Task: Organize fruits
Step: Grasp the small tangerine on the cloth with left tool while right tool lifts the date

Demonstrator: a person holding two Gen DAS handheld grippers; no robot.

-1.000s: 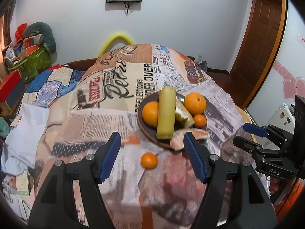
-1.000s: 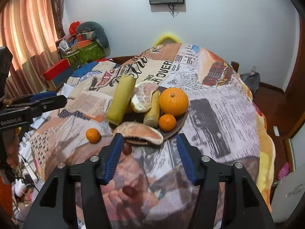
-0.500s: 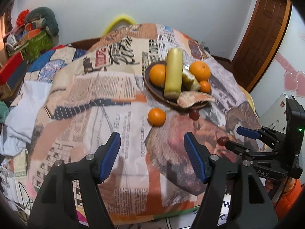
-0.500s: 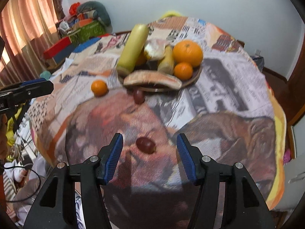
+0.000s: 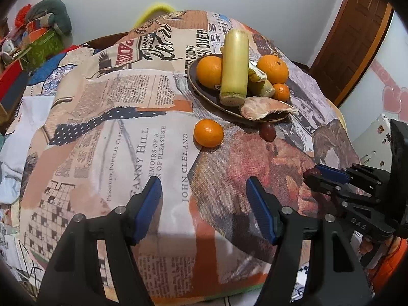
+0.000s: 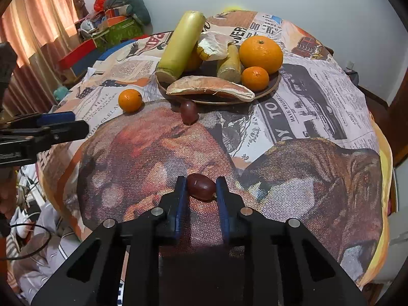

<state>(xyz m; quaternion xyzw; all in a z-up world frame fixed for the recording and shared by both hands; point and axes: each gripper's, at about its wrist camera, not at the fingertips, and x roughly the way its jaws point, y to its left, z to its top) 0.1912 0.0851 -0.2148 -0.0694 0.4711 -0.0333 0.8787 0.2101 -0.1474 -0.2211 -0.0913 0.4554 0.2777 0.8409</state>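
The left gripper (image 5: 204,199) hangs with jaws apart over the clothed worktop (image 5: 122,132); only the right wrist view shows the right gripper (image 6: 200,188) clamped on a dark grape (image 6: 201,187) (jaws just closed). Beyond, the plate (image 6: 274,83) holds oranges (image 6: 260,54).

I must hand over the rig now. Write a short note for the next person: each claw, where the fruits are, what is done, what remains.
Right claw: has just closed around the near dark red fruit on the tablecloth, not yet lifted.
Left claw: open, empty, above the cloth.
Plate: oranges, cane pieces and peel already on it.
Left to do: small orange and second dark red fruit lie loose beside the plate.
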